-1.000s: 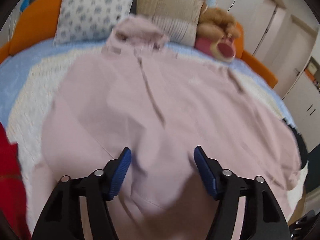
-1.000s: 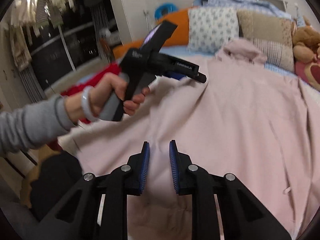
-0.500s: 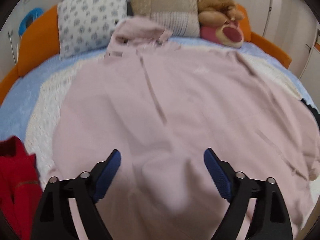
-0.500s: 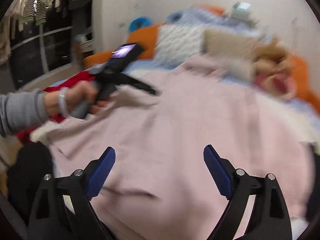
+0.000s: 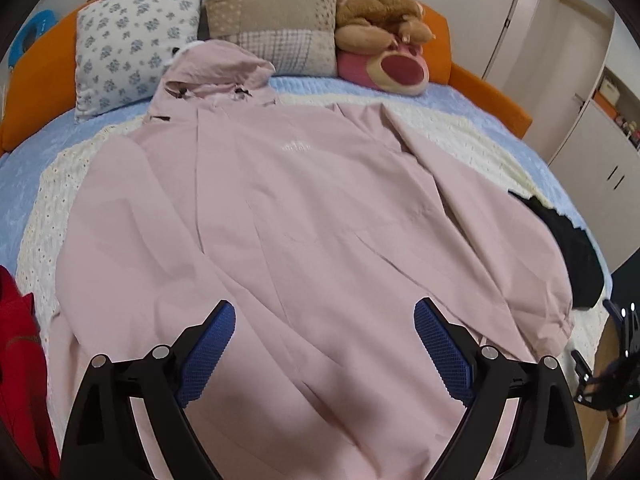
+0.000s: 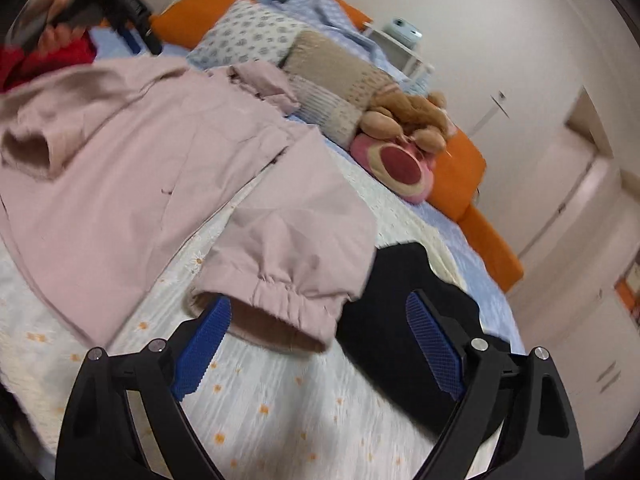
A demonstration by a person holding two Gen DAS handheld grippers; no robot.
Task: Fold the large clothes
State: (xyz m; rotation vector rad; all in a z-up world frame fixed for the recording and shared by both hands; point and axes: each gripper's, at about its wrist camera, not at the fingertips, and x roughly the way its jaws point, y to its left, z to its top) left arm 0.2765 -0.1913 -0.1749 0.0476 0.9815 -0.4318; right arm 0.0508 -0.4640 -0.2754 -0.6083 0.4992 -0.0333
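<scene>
Lying flat on the bed, the pink hooded jacket (image 5: 304,208) spreads toward twelve o'clock of the left gripper (image 5: 324,344), whose jaws gape, released, above its hem. The right gripper (image 6: 316,340), likewise released, brackets the elastic sleeve cuff (image 6: 280,300); a black garment (image 6: 400,300) lies at two o'clock.

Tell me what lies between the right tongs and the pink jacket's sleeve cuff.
Nothing: in the right wrist view the open right tongs sit right at the sleeve cuff, above bare quilt.
</scene>
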